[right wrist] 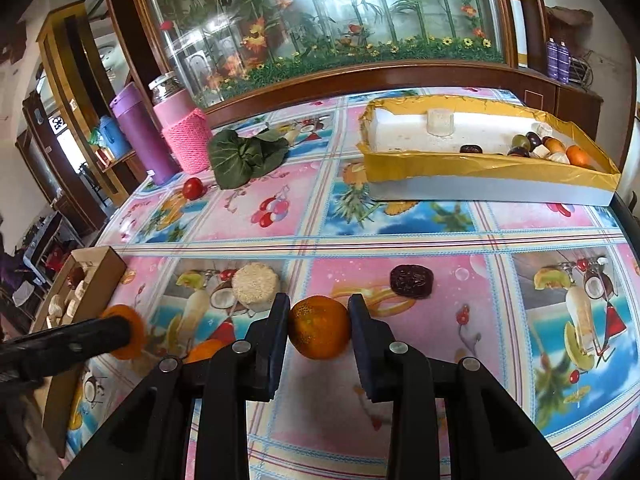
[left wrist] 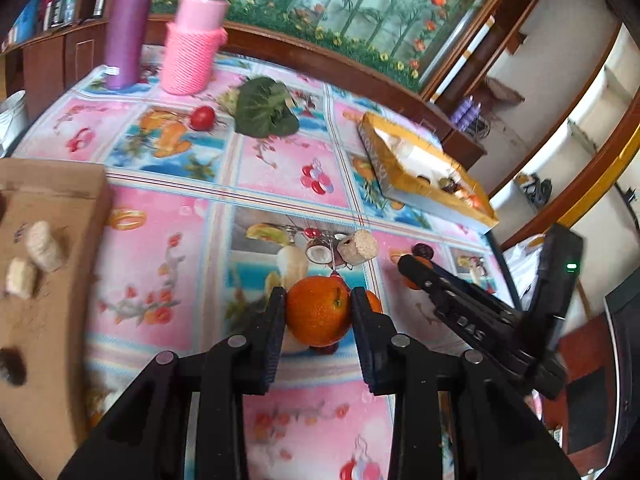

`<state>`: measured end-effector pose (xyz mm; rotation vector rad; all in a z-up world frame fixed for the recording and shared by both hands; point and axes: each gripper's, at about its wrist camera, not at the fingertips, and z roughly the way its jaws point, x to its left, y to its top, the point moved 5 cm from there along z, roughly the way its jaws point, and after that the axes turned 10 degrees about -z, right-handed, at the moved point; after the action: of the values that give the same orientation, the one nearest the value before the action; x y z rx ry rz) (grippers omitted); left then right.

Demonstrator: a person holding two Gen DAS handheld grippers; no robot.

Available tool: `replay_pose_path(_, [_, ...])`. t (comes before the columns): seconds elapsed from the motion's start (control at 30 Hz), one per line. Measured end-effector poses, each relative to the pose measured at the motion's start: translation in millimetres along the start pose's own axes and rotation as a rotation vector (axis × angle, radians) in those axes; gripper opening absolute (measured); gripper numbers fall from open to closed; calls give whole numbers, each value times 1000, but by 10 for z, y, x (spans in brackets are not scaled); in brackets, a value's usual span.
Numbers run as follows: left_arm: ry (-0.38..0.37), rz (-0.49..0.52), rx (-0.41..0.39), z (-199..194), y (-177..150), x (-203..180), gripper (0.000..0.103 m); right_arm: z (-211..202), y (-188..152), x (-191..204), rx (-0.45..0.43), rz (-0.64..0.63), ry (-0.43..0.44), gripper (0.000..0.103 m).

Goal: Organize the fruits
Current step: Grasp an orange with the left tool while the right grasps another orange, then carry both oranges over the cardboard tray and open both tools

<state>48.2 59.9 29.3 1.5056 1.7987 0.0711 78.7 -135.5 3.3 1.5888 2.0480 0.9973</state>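
In the left wrist view my left gripper (left wrist: 318, 300) is shut on an orange (left wrist: 318, 316), its pads pressing both sides. The right wrist view shows my right gripper (right wrist: 319, 300) shut on a second orange (right wrist: 319, 330) just over the fruit-print tablecloth (right wrist: 400, 220). The left gripper (right wrist: 124, 330) comes in from the left there, blurred, with its orange (right wrist: 134, 336). A third orange (right wrist: 204, 350) lies between the two. The right gripper (left wrist: 408, 264) shows at right in the left wrist view. A yellow-taped white tray (right wrist: 480, 168) at the far right holds several fruits.
A cardboard box (right wrist: 100, 276) with pale pieces sits at the left edge. A beige round cake (right wrist: 255, 282) and a dark date (right wrist: 412, 280) lie just ahead. Farther back are a red tomato (right wrist: 194, 188), a green leaf (right wrist: 244, 156), a pink bottle (right wrist: 186, 136) and a purple flask (right wrist: 140, 136).
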Motion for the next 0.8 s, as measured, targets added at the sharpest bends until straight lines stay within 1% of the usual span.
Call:
replay_pose_path(0.03, [4, -5, -20, -111, -10, 44, 31, -4, -5, 27, -1, -6, 5, 32])
replay_pose_path(0.13, [51, -21, -77, -462, -40, 281, 31, 4, -30, 123, 7, -28, 10, 32])
replay_pose_path(0.23, [110, -62, -118, -777, -44, 637, 31, -32, -55, 235, 20, -48, -9, 32])
replay_pose_path(0.3, [173, -72, -159, -978, -41, 878, 31, -142, -58, 355, 5, -73, -17, 32])
replay_pose_path(0.37, [221, -90, -195, -1178, -57, 1136, 31, -282, -79, 521, -7, -87, 1, 32])
replay_pose_path(0.43, [231, -118, -209, -1322, -81, 1352, 31, -372, -95, 710, -7, -108, 26, 32])
replay_pose_path(0.57, [254, -165, -210, -1505, -165, 1742, 32, -466, -92, 1206, 6, -173, 83, 32])
replay_pose_path(0.7, [306, -158, -192, -1577, -181, 2006, 32, -449, -89, 1820, 23, -248, 155, 33])
replay_pose_path(0.8, [335, -159, -163, -1581, -151, 2177, 32, -381, -110, 2296, 36, -304, 204, 33])
